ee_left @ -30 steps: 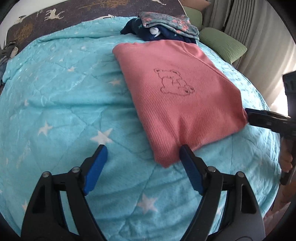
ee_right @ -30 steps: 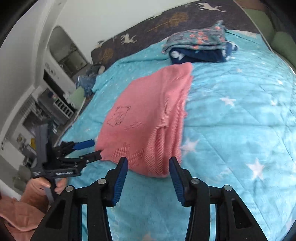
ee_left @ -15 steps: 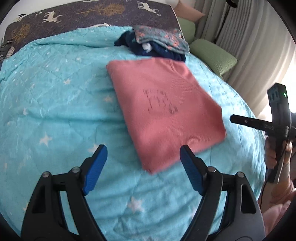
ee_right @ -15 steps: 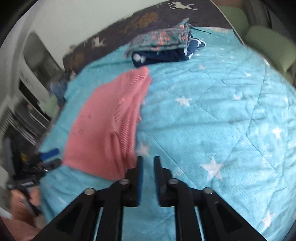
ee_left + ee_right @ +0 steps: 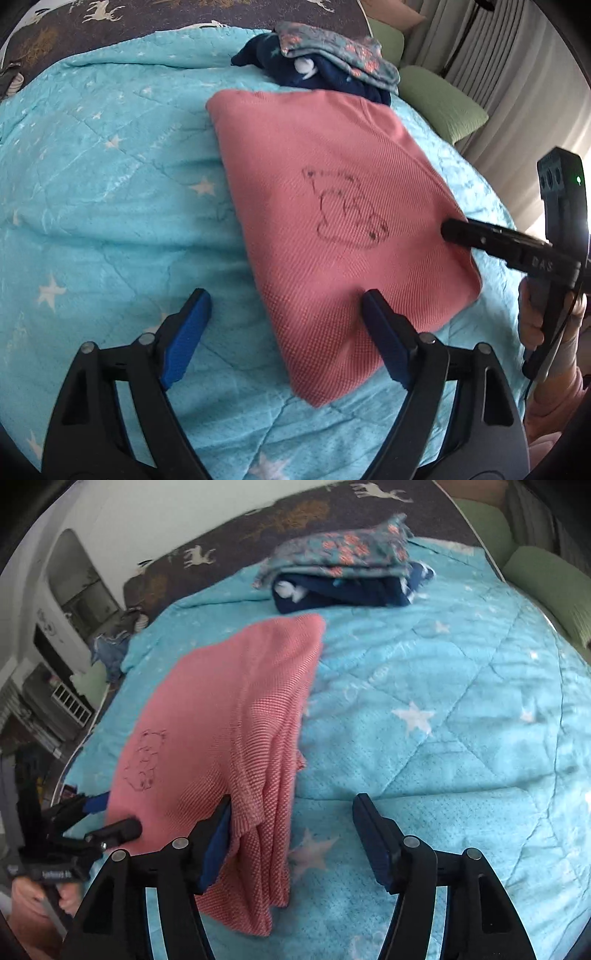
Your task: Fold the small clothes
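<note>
Half the pink top's (image 5: 207, 716) near hem — hidden behind right tongs (image 5: 291, 834).

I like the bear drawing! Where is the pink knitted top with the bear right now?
The pink knitted top lies folded on the turquoise star quilt, just in front of the stack of folded dark blue and floral clothes.

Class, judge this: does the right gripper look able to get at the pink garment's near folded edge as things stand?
Probably yes: the right gripper, jaws opening, already straddles the pink garment edge; nothing blocks it.
</note>
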`<state>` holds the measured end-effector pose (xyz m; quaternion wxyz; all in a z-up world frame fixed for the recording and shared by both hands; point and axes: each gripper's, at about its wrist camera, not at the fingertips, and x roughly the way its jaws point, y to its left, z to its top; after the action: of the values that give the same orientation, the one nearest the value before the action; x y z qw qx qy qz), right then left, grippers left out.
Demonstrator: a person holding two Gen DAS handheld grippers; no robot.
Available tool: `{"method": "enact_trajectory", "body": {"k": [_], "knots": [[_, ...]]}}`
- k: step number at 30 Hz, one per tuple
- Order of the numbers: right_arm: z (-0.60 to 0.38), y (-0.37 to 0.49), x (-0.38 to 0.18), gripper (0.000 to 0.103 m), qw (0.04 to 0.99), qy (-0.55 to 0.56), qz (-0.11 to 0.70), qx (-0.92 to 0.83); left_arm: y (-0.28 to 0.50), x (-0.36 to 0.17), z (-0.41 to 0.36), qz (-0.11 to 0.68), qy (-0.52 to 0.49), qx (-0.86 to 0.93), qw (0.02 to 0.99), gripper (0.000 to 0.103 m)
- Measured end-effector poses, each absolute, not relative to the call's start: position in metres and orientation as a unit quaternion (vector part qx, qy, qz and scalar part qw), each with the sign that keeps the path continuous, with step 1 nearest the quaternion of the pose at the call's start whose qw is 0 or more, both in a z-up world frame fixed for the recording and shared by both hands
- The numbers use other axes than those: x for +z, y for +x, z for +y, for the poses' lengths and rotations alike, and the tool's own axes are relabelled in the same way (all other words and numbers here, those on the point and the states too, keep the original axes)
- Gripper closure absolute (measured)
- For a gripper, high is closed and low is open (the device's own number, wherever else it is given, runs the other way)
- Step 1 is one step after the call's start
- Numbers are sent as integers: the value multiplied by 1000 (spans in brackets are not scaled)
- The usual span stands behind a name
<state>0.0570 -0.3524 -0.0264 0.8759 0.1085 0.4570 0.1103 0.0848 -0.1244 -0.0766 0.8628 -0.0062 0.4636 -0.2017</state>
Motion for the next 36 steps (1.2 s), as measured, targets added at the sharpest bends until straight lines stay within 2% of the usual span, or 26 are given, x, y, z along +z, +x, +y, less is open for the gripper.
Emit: {"method": "enact_trajectory", "body": {"k": [5, 19, 27, 33, 34, 35, 36], "knots": [[-368, 80, -22, 37, 846, 217, 454, 180, 100, -73, -133, 461, -17, -210, 862, 19], [-352, 154, -43, 37, 817, 214, 494, 209, 145, -72, -146, 463, -1, -229, 857, 19], [-348, 177, -50, 37, 808, 219, 496, 231, 170, -83, -143, 470, -26, -255, 844, 12], [-340, 190, -53, 38, 813, 206, 489, 240, 187, -85, -146, 468, -31, -275, 839, 12], [-339, 192, -53, 41, 813, 205, 488, 241, 190, -85, -147, 467, -31, -277, 839, 12], [-337, 194, -54, 47, 814, 204, 487, 241, 191, -84, -148, 466, -29, -280, 839, 20], [-336, 196, -54, 62, 815, 201, 488, 238, 192, -83, -149, 464, -24, -282, 840, 31]]}}
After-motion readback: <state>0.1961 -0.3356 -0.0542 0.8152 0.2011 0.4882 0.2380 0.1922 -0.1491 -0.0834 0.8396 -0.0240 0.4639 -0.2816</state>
